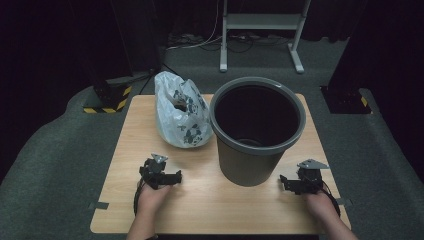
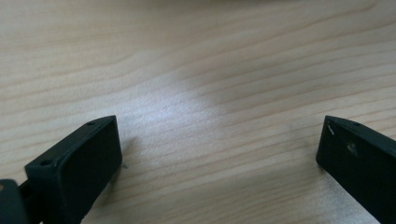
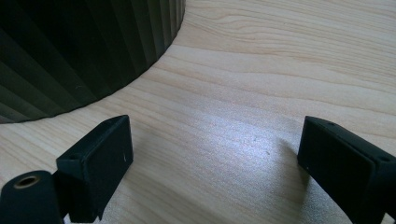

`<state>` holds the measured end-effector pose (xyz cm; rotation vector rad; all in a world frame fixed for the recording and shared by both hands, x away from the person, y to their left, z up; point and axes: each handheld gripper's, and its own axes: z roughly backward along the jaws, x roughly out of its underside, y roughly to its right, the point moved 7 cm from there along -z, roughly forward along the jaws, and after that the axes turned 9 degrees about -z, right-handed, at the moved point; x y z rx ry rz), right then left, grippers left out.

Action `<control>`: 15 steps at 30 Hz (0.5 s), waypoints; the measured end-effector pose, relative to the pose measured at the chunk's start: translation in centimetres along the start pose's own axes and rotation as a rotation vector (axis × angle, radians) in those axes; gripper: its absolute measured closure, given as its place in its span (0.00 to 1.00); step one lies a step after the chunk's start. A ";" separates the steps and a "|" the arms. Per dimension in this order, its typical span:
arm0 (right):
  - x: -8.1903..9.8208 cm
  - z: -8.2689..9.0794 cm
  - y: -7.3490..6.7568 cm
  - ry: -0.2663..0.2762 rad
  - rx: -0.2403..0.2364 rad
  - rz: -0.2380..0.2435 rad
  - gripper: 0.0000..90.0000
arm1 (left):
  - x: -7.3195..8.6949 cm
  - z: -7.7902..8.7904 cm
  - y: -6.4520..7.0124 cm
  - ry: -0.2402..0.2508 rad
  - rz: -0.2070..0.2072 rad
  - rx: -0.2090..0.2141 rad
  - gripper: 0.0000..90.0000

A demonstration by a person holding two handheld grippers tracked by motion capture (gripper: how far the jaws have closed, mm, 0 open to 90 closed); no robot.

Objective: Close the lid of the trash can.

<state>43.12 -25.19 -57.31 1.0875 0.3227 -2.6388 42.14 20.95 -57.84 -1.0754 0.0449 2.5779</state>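
Both pairs of jaws are standing wide apart with nothing between them but bare wood. On the left gripper (image 1: 172, 178), the left gripper view is showing the two black jaws spread to either edge of the picture, hovering close over the table (image 1: 200, 210). On the right gripper (image 1: 286, 184), the right gripper view is showing the same wide gap, with the ribbed dark wall of the bin (image 3: 70, 56) rising just ahead and to one side. In the high view the person's hands are resting low at the near edge of the table, one on each side of the grey bin (image 1: 257, 132), which is standing upright and open-topped near the middle. A white printed plastic bag (image 1: 181, 111) is sitting just beside the bin on its left, bunched up and seemingly touching its rim
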 end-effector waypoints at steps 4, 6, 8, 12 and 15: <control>0.0 0.0 0.0 0.000 0.001 0.002 0.11 | 0.0 0.0 0.1 0.001 -0.001 0.004 0.00; 0.0 0.0 0.0 0.000 0.000 0.002 0.11 | -0.1 0.0 0.2 0.002 0.005 -0.001 0.00; 0.0 0.0 0.0 0.000 0.000 0.000 0.11 | -0.1 -0.1 0.3 0.002 0.010 -0.006 0.00; 0.0 0.0 0.0 0.000 0.000 0.001 0.11 | -0.1 0.0 0.3 0.000 0.012 -0.006 0.00; 0.0 0.0 -0.1 0.000 0.000 0.000 0.11 | -0.1 0.0 0.3 0.002 0.007 0.000 0.00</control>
